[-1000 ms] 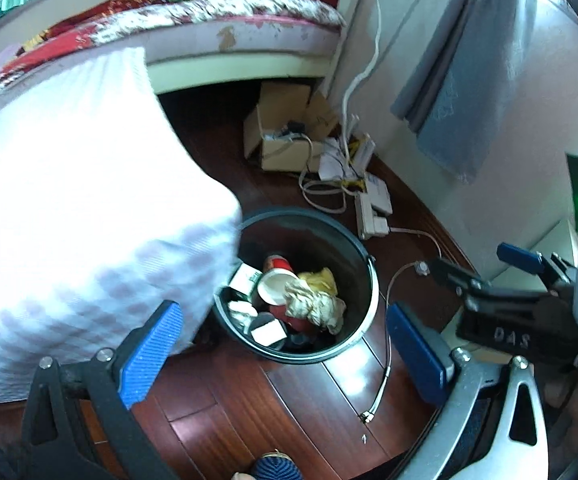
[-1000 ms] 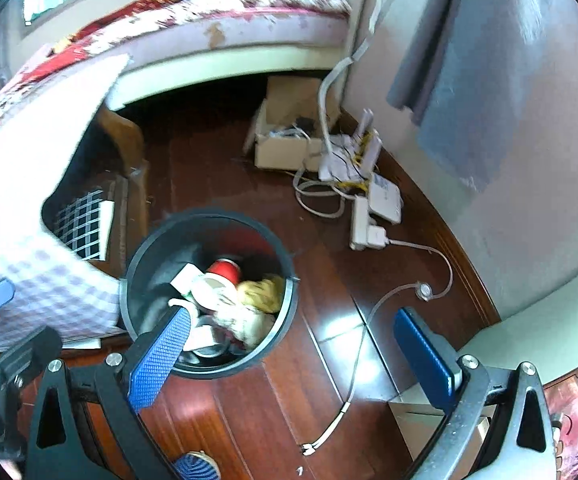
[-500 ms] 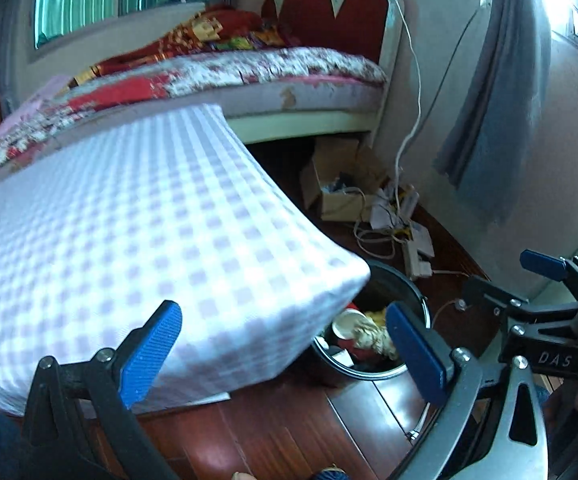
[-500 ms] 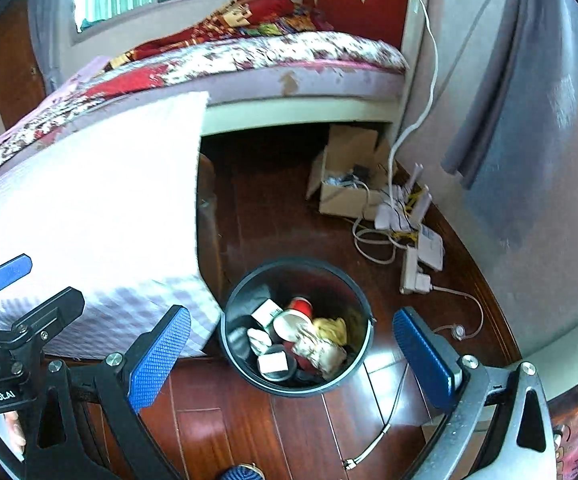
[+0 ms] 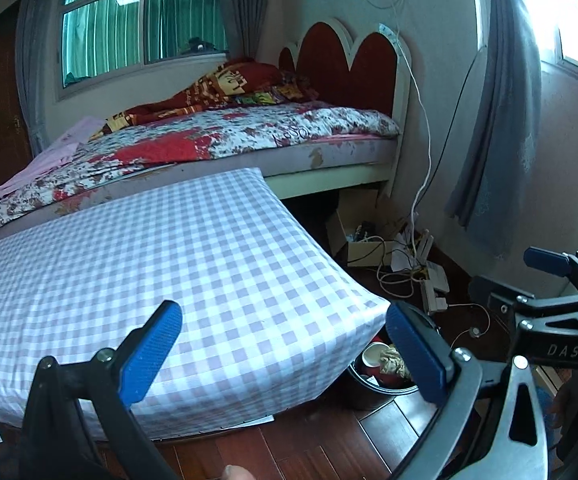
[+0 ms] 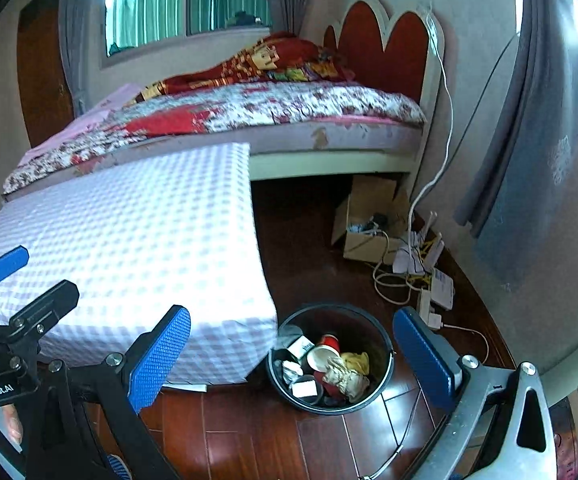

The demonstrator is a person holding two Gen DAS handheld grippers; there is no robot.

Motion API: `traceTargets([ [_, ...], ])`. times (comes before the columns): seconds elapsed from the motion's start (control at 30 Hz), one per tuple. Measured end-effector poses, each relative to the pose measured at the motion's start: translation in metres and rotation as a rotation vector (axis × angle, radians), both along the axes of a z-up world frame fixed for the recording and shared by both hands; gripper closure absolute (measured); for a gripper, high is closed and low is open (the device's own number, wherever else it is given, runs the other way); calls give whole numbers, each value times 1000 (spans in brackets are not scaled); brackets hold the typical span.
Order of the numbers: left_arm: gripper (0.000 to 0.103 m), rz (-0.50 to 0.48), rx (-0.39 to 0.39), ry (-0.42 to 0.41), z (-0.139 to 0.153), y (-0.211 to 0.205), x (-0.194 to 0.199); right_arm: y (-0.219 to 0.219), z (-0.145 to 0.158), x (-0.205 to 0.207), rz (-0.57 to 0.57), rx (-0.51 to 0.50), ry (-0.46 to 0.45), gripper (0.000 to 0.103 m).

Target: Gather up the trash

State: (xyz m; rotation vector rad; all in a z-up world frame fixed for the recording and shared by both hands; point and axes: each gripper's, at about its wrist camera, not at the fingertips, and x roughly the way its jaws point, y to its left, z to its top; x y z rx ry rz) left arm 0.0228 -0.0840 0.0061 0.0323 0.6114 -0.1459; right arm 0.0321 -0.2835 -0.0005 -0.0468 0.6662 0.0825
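A black round trash bin (image 6: 385, 360) stands on the wooden floor beside a checkered table. It holds a red-and-white paper cup (image 6: 323, 354), crumpled paper (image 6: 345, 376) and other scraps. In the left wrist view the bin (image 5: 373, 390) is half hidden behind the table corner and my right finger. My left gripper (image 5: 285, 350) is open and empty, raised above the table's near edge. My right gripper (image 6: 291, 356) is open and empty, raised above the bin. Each gripper shows at the edge of the other's view.
The table with a purple-white checkered cloth (image 5: 149, 280) fills the left. A bed (image 6: 249, 116) with a red headboard lies behind. A cardboard box (image 6: 369, 220), cables and a power strip (image 6: 429, 300) lie by the wall under grey curtains (image 6: 529, 160).
Both grippers have risen and tilted up from looking down into the bin; the bed, window and tabletop have come into view. Both stay open and empty.
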Motion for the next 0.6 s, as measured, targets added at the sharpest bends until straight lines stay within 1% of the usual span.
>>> traceTargets([
  [0.07, 1, 9, 1, -8, 5, 4, -6, 4, 8, -6, 5, -7, -21, 1],
  [0.23, 1, 26, 7, -30, 16, 12, -23, 10, 27, -27, 16, 10, -63, 1],
  [0.43, 1, 45, -2, -83, 35, 20, -45, 10, 42, -55, 13, 11, -110, 1],
  [0.6, 1, 40, 11, -126, 47, 18, -60, 5, 57, -70, 3, -6, -167, 1],
])
